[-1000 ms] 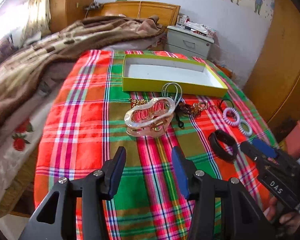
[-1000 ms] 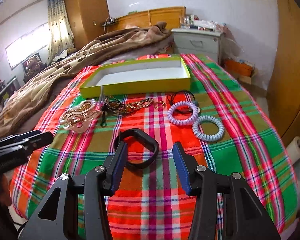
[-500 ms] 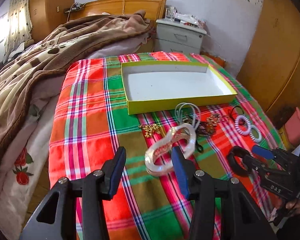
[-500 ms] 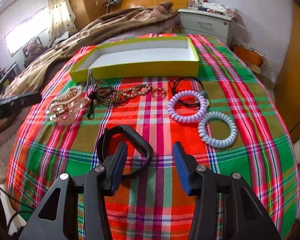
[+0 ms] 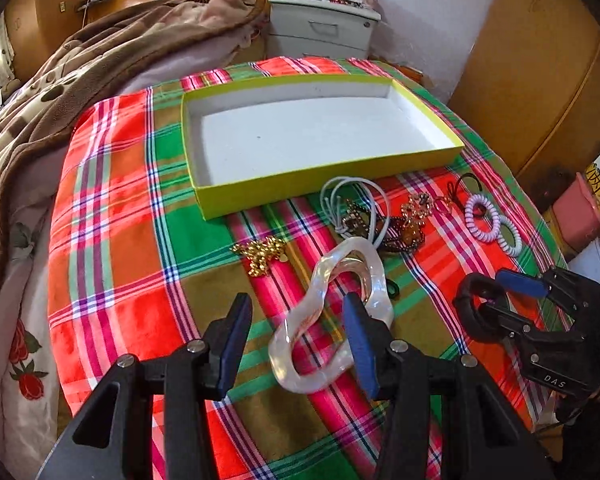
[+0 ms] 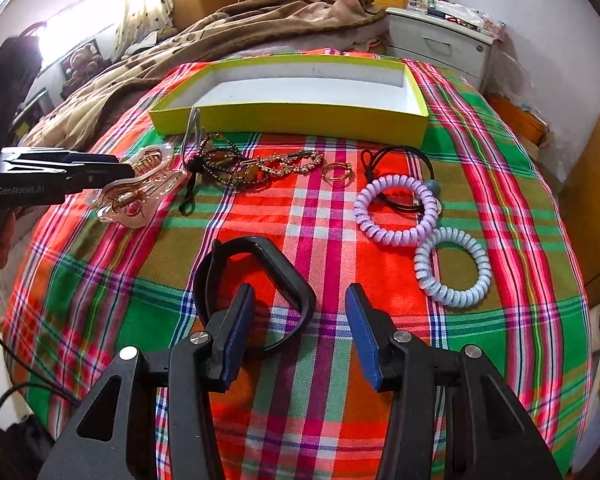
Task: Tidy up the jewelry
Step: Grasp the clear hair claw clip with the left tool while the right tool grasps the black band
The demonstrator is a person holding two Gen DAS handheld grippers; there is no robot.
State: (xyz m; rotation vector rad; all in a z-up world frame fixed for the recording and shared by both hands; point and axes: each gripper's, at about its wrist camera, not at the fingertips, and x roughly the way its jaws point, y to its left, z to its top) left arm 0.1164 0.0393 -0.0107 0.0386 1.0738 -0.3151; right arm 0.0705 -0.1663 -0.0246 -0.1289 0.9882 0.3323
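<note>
A clear wavy hair claw clip (image 5: 332, 312) lies on the plaid cloth between the open fingers of my left gripper (image 5: 296, 344); it also shows in the right wrist view (image 6: 140, 188). A black bracelet (image 6: 256, 292) lies on the cloth, its right side between the open fingers of my right gripper (image 6: 296, 336), its left finger (image 6: 236, 332) inside the loop. An empty yellow-green box (image 5: 340, 168) with a white floor sits farther back. A gold chain (image 5: 262, 254), beaded necklaces (image 6: 256, 164), a gold ring (image 6: 336, 170) and two coil hair ties (image 6: 396, 216) lie between.
A brown blanket (image 5: 80, 80) covers the bed at the left. A white nightstand (image 5: 324, 28) stands behind the box. A wooden wardrobe (image 5: 540, 60) is at the right. A black hair elastic (image 6: 396, 160) and white cords (image 5: 352, 200) lie near the box.
My left gripper has moved forward over the clear clip, which now lies between its fingers. My right gripper has moved forward onto the black bracelet, one finger now inside its loop.
</note>
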